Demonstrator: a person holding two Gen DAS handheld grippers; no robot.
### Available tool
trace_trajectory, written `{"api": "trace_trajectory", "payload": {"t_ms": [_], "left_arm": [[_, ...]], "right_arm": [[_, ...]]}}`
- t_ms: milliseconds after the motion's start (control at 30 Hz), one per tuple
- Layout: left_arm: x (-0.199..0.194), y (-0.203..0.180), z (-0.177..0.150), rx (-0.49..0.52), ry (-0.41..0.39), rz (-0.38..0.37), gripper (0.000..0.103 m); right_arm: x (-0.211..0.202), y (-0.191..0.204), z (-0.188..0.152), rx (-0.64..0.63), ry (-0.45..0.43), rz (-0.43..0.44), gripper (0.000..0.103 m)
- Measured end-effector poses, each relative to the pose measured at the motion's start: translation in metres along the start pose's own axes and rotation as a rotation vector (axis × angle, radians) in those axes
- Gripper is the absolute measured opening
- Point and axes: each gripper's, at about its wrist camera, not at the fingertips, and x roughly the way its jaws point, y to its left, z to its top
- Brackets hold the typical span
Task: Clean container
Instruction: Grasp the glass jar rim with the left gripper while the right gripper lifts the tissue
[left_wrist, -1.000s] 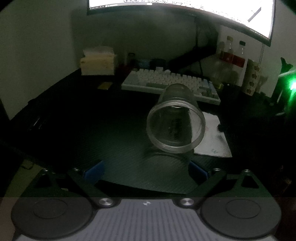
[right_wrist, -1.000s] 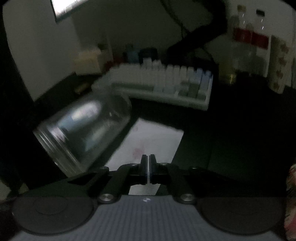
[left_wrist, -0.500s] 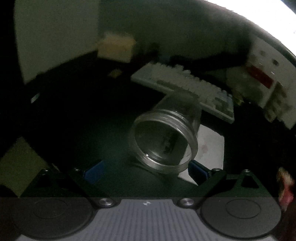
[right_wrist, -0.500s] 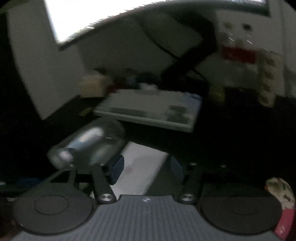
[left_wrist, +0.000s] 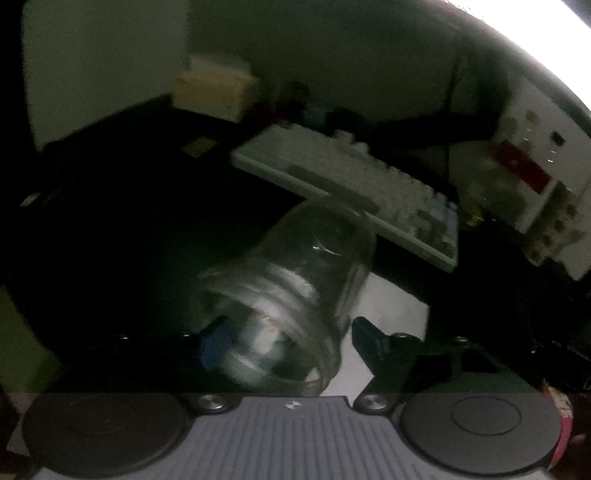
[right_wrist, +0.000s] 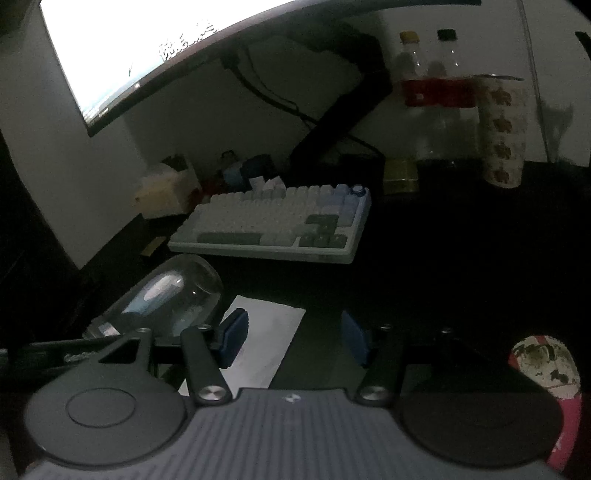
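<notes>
Desk (right_wrist: 461, 280), dim. Jar (left_wrist: 295, 295) on its side in front of keyboard (right_wrist: 273, 225), beside paper (right_wrist: 266, 332), mouth twd L gripper (left_wrist: 288, 341), whose jaws are closing round the neck, prob. to steady it; contact unclear, blur. R gripper (right_wrist: 291, 338) released, empty over paper. Only R view shows jar's closed end.

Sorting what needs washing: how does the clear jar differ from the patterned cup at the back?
The jar is see-through; the patterned cup is opaque, pale with brown motifs. The jar lies on its side by the white paper; the cup stands upright. The jar is near the front, the cup at the back beside the bottles. Both are roughly cylindrical containers on the dark desk.
</notes>
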Motion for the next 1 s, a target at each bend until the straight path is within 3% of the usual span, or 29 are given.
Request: {"api": "trace_trajectory", "payload": {"t_ms": [233,300,433,500,700,900,967,1000], "left_arm": [[0.006,0.040,-0.010,0.200,-0.069,-0.299,0.018],[0.006,0.054,-0.008,0.247,-0.059,-0.353,0.013],[0.006,0.084,-0.002,0.325,0.006,-0.423,0.016],[0.004,0.097,-0.001,0.336,0.028,-0.402,0.019],[-0.013,0.121,-0.013,0.469,-0.018,-0.352,0.021],[-0.014,0.131,-0.031,0.516,-0.075,-0.395,0.029],[-0.014,0.132,-0.034,0.525,-0.109,-0.428,0.030],[-0.014,0.130,-0.037,0.542,-0.139,-0.439,0.036]], "right_arm": [[-0.003,-0.002,0.000,-0.001,-0.018,-0.004,0.059],[-0.002,-0.002,0.001,0.008,-0.017,-0.007,0.059],[-0.007,0.006,0.001,-0.011,-0.039,-0.009,0.059],[-0.007,0.013,0.000,-0.030,-0.043,-0.012,0.059],[0.010,0.030,-0.002,-0.043,0.000,-0.002,0.059],[0.044,0.049,-0.008,-0.018,0.108,-0.017,0.060],[0.053,0.054,-0.012,-0.015,0.117,-0.062,0.065],[0.055,0.058,-0.015,-0.021,0.104,-0.099,0.068]]}}
